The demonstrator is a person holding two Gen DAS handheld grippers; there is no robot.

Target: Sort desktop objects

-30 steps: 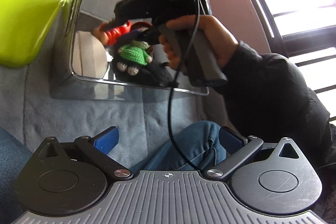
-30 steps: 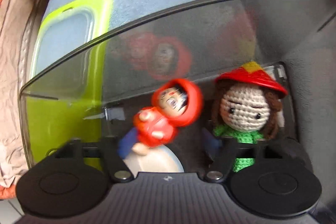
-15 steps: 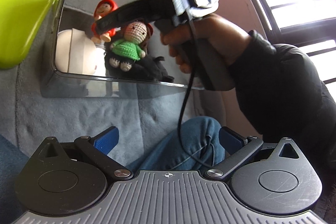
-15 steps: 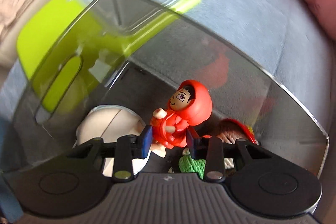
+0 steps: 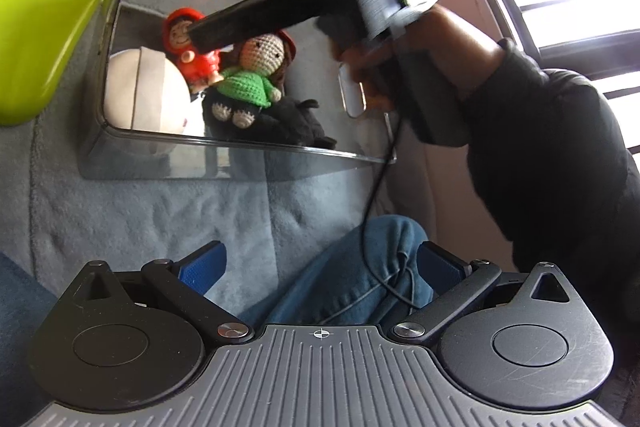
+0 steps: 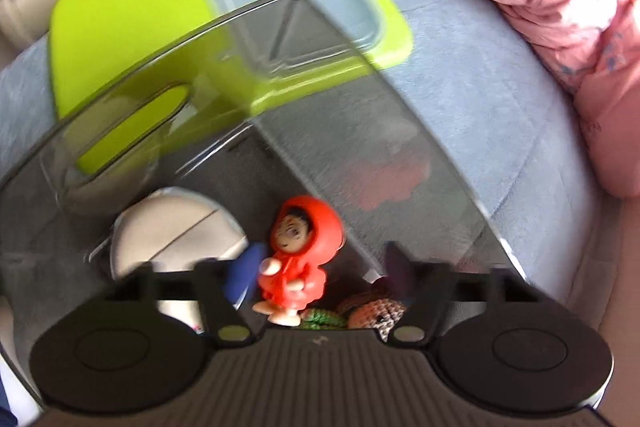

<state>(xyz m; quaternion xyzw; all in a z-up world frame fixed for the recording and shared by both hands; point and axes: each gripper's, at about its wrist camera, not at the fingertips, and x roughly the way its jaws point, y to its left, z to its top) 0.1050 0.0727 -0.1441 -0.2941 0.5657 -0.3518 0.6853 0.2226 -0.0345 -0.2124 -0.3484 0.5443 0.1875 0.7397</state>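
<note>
- The right tongs [image 6: 316, 269] hung over the smoky clear bin [image 5: 224, 141], their jaws opening around the red-hooded figurine [image 6: 298, 259]. The blue pad [image 6: 242, 279] on one side sat just beside it and the other pad stood well clear, so nothing was gripped.
- The figurine stood inside the bin, between the white round case [image 6: 176, 235] and the crocheted doll in the green jumper [image 5: 250, 81], against the doll's shoulder.
- The left tongs [image 5: 320, 267] waited wide and empty, low over the grey-blue blanket [image 5: 160, 211] and the person's denim knee [image 5: 360, 267].
- The step read as the release. To do it well, I'd let the jaws spread fully, then lift straight up so neither pad clips the hood or drags the doll.
- The bin's near wall is close. Keep the tongs off it on the way out.
- Against a second ago: the toy was pinched tight and tilted sideways beside the doll. Half a second back it was upright but clamped.
- The right tongs had rolled round, and the lime-green lidded box [image 6: 160, 39] swung from the picture's left to the top.
</note>
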